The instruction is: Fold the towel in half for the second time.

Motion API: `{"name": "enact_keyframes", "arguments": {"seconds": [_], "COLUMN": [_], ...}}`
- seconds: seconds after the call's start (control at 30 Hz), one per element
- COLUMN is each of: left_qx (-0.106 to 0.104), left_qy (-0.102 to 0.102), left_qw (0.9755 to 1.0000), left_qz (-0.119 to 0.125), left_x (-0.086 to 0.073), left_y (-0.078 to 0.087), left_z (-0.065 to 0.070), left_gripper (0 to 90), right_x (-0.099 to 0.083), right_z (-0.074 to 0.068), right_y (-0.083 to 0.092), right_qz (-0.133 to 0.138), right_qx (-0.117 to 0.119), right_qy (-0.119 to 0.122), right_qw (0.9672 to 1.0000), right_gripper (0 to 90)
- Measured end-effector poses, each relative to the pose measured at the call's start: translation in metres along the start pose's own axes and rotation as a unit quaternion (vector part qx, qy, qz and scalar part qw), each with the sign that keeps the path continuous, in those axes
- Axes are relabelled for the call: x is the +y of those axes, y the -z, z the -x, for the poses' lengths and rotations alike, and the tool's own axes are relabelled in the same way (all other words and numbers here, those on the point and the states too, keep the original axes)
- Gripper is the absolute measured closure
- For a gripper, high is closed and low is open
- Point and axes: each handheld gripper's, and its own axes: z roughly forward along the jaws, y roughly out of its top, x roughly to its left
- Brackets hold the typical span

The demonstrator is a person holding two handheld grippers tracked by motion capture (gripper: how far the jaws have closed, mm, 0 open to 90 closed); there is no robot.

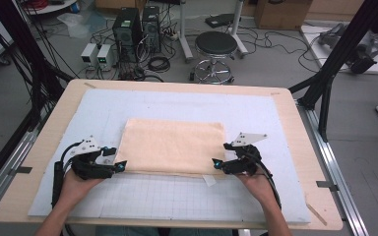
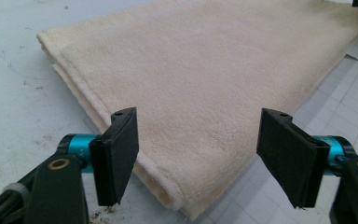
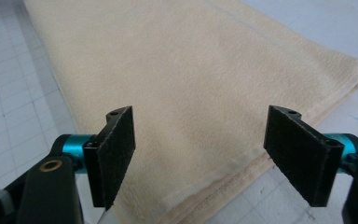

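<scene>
- High view first: a folded cream towel [image 1: 172, 146] lies flat in the middle of the pale gridded mat [image 1: 177, 196] that covers the bench [image 1: 295, 147], its long edges running left to right, square to the person.
- Left tool [image 1: 120, 166] sits at the towel's near-left corner, right tool [image 1: 215, 163] at the near-right corner; one hand per corner looks like the set-up for handling the cloth evenly, so neither end sags or skews.
- Left gripper view: the black pads [image 2: 119, 154] stand wide apart, and the towel's corner [image 2: 182, 205] lies between and below them, untouched by either pad. Nothing is gripped.
- Right gripper view: same story, with the pads [image 3: 116, 149] spread wide, the hemmed near edge [image 3: 242, 172] of the towel running under the gap, no pressure on the cloth.
- Both tools lie low and nearly level with the mat, pointing inward along the near edge — a good angle, I judge, for sliding a pad under the stacked layers.
- The folded side [image 2: 70, 79] shows several layers stacked neatly, so the towel looks already doubled over.
- A small white tag [image 1: 209, 180] pokes out on the mat by the near edge, close to the right tool.
- With both openings wide at the corners, I read this as either a fresh release or a line-up for the next pinch.
</scene>
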Motion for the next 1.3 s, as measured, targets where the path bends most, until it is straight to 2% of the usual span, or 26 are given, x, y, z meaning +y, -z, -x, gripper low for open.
{"name": "enact_keyframes", "arguments": {"seconds": [0.33,0.97,1.3], "left_qx": [0.011,0.022,0.024], "left_qy": [0.004,0.002,0.0], "left_qw": [0.9998,0.9997,0.9997], "left_qz": [0.014,0.013,0.011], "left_x": [-0.002,-0.012,-0.017], "left_y": [0.017,0.034,0.042], "left_z": [0.002,0.008,0.013], "left_gripper": [26.8,26.2,25.9], "right_x": [0.001,-0.014,-0.024], "right_z": [-0.003,-0.004,-0.01], "right_y": [0.011,0.037,0.048], "right_qz": [0.012,0.024,0.034], "right_qx": [-0.016,-0.047,-0.05], "right_qy": [0.003,-0.005,-0.018], "right_qw": [0.9998,0.9986,0.998], "right_gripper": [19.8,15.3,12.6]}}
